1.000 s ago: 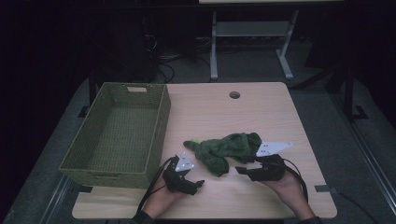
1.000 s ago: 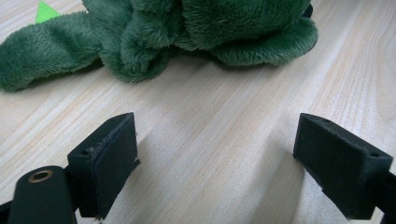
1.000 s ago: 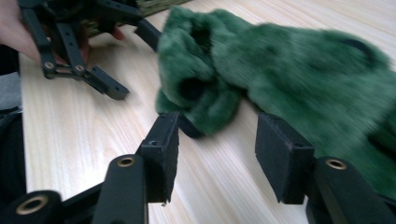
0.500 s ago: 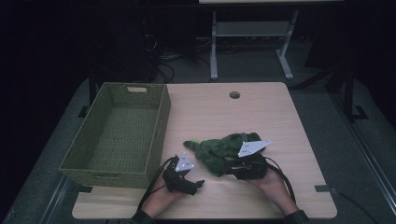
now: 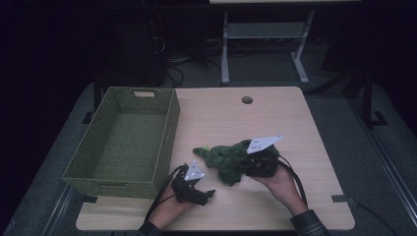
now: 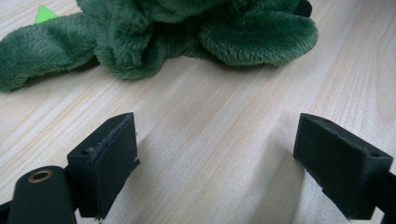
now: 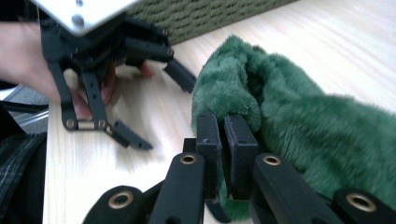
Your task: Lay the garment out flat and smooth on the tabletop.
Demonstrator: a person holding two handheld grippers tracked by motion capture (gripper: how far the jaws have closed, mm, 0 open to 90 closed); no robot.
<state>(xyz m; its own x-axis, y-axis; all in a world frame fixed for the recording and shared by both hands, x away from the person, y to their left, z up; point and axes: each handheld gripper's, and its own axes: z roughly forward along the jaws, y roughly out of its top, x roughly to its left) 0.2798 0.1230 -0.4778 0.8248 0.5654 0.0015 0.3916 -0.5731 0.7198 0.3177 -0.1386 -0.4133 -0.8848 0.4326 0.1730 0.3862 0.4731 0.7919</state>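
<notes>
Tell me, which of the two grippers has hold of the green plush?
The right gripper: its jaws have just closed on a fold of the plush. The left gripper stands open over bare table.

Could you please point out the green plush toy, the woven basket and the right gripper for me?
green plush toy (image 5: 223, 160): high view, on its rumpled middle.
woven basket (image 5: 169, 130): high view, on its right wall.
right gripper (image 7: 223, 133): right gripper view, between its closed fingers, pinching the plush.

The plush toy (image 5: 227, 160) lies on the table (image 5: 275, 123), right of the basket (image 5: 123, 140).
</notes>
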